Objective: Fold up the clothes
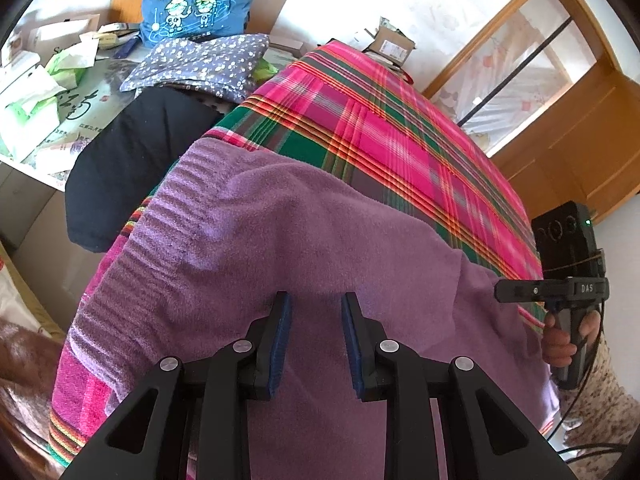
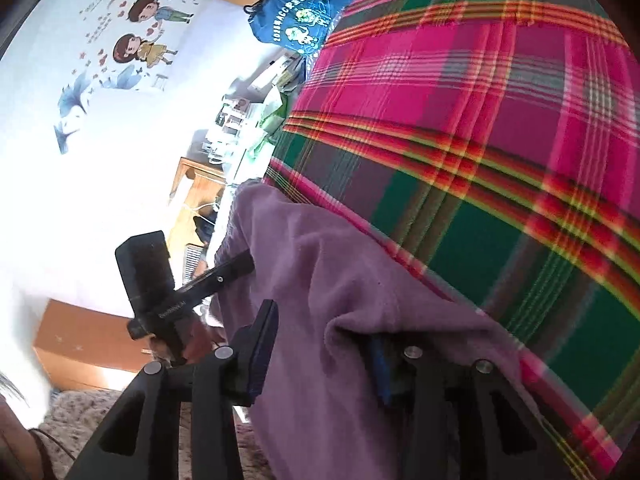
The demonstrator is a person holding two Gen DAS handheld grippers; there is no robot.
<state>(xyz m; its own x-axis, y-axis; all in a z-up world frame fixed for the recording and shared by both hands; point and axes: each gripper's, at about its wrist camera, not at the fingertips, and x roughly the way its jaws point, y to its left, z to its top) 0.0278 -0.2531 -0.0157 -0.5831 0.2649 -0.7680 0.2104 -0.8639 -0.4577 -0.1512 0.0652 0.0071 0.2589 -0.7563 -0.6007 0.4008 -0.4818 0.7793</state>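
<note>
My purple sweater (image 1: 304, 216) lies folded over once across the lower middle, on the plaid cloth (image 1: 400, 128). My left gripper (image 1: 316, 344) hovers spread above it; my right gripper (image 2: 320, 356) stands spread around its edge. More folds remain, I judge.

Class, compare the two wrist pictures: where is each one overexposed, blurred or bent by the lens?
Left wrist view: sharp; wall behind the blue bag is blown out white, and the plaid cloth bulges from fisheye distortion. Right wrist view: the wall with cartoon stickers glares white, the plaid stripes look smeared, and the purple sweater is soft.
</note>
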